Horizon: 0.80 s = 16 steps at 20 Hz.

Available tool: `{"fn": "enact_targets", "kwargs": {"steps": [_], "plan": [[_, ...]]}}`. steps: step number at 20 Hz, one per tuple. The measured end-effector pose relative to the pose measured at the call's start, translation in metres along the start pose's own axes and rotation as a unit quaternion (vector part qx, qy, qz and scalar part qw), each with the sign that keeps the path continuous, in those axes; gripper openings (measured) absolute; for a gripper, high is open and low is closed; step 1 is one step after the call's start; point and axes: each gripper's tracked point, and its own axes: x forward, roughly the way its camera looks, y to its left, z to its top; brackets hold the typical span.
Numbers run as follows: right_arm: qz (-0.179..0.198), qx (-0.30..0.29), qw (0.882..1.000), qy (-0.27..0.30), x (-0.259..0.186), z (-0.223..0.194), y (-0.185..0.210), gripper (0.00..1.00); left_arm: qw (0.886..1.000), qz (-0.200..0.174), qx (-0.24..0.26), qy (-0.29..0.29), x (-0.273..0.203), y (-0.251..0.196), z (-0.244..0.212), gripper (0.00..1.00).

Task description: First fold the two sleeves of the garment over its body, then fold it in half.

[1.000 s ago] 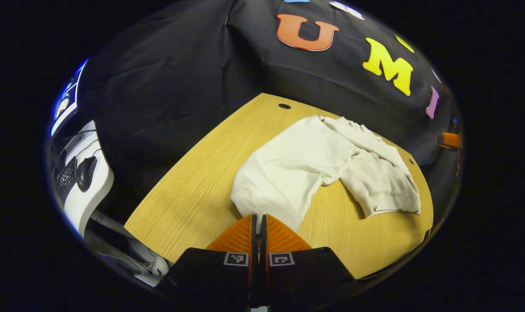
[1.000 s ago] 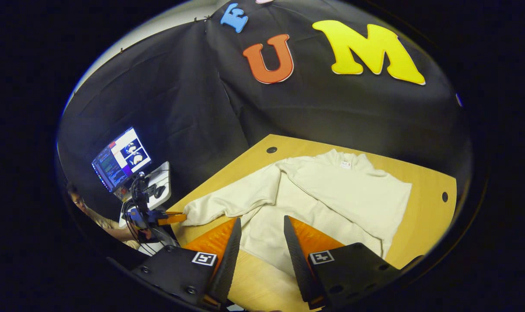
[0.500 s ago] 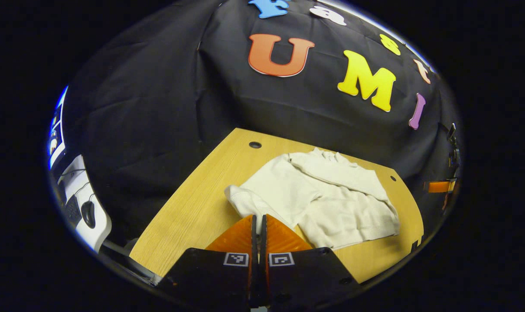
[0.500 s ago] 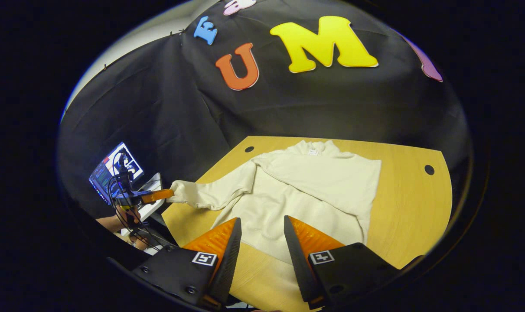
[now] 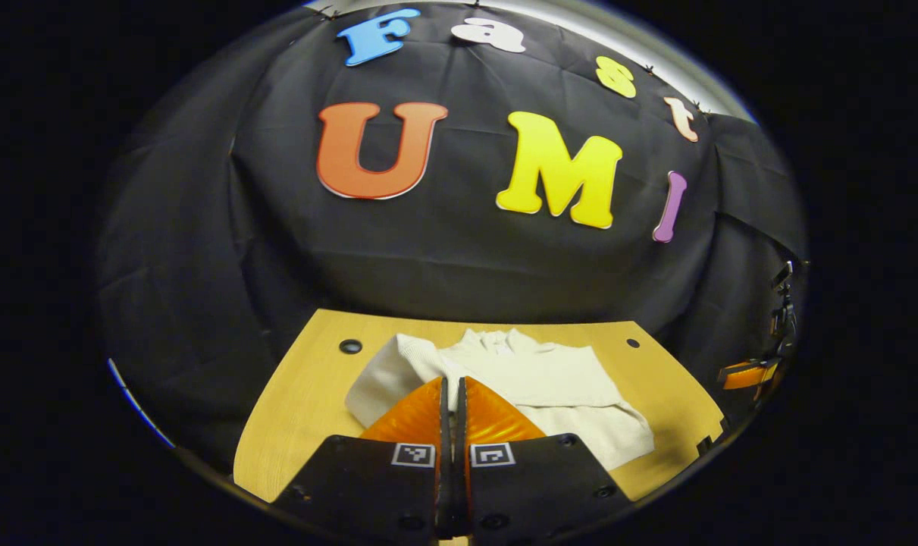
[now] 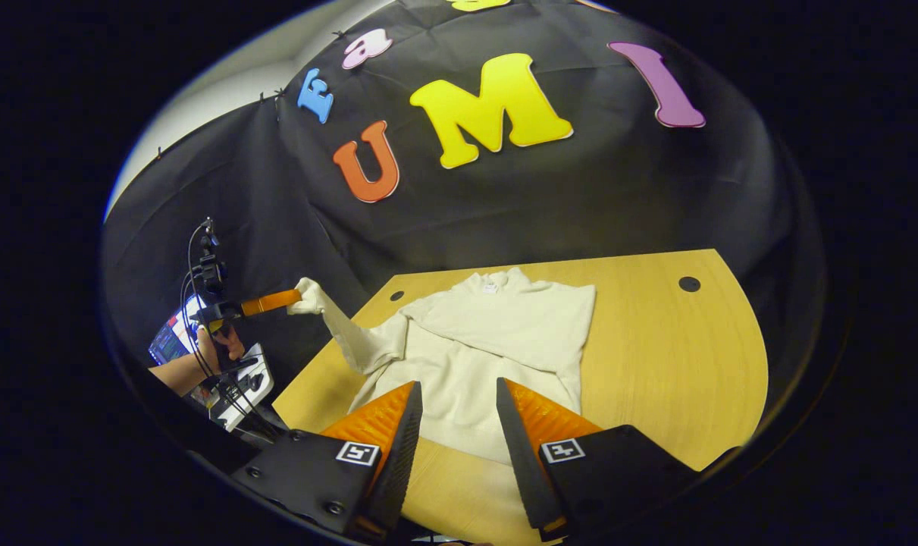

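Sleeve [image 6: 345, 334] lifted higher; garment [image 6: 489, 341] collar faces wall.

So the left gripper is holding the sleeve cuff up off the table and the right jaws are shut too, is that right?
Not quite. In the right gripper view the right gripper has its jaws open, over the sweater. The left gripper does hold the cuff up off the table.

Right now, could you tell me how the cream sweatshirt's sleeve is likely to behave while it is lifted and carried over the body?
Likely floppy: the sleeve sags between the left tool and the shoulder. Probably light, since a pinch at the cuff holds it up. The sweatshirt may drag on the table, as its shoulder already lifts.
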Motion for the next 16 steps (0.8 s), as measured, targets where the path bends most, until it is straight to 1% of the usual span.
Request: {"fn": "enact_targets", "kwargs": {"steps": [1,3,5,7,8,9,11,13,14,15,16], "plan": [[-0.011,0.006,1.0,-0.006,-0.007,-0.001,-0.008,0.61,1.0,-0.019,0.008,-0.002,0.012,-0.016,0.011,0.03],[-0.025,0.027,0.999,-0.022,-0.021,0.002,-0.02,0.62,0.998,-0.056,0.027,-0.005,0.037,-0.051,0.026,0.03],[-0.039,0.05,0.997,-0.038,-0.035,0.004,-0.03,0.61,0.995,-0.092,0.048,-0.002,0.06,-0.08,0.036,0.03],[-0.059,0.063,0.995,-0.051,-0.05,0.0,-0.043,0.63,0.99,-0.13,0.063,0.003,0.083,-0.116,0.038,0.03],[-0.069,0.069,0.994,-0.057,-0.059,-0.001,-0.051,0.63,0.987,-0.148,0.068,0.007,0.094,-0.134,0.037,0.03],[-0.08,0.073,0.992,-0.061,-0.069,-0.005,-0.058,0.6,0.984,-0.162,0.074,0.013,0.104,-0.151,0.034,0.03],[-0.103,0.082,0.989,-0.067,-0.087,-0.012,-0.072,0.62,0.978,-0.192,0.08,0.025,0.126,-0.184,0.024,0.03],[-0.125,0.095,0.985,-0.068,-0.102,-0.02,-0.085,0.6,0.973,-0.214,0.081,0.039,0.145,-0.209,0.015,0.03],[-0.135,0.102,0.983,-0.069,-0.11,-0.024,-0.089,0.63,0.97,-0.225,0.081,0.043,0.157,-0.22,0.01,0.03],[-0.145,0.106,0.981,-0.068,-0.116,-0.029,-0.095,0.63,0.967,-0.235,0.083,0.05,0.167,-0.233,0.002,0.03],[-0.154,0.11,0.98,-0.068,-0.122,-0.033,-0.099,0.61,0.966,-0.237,0.087,0.059,0.182,-0.241,-0.007,0.03]]}}
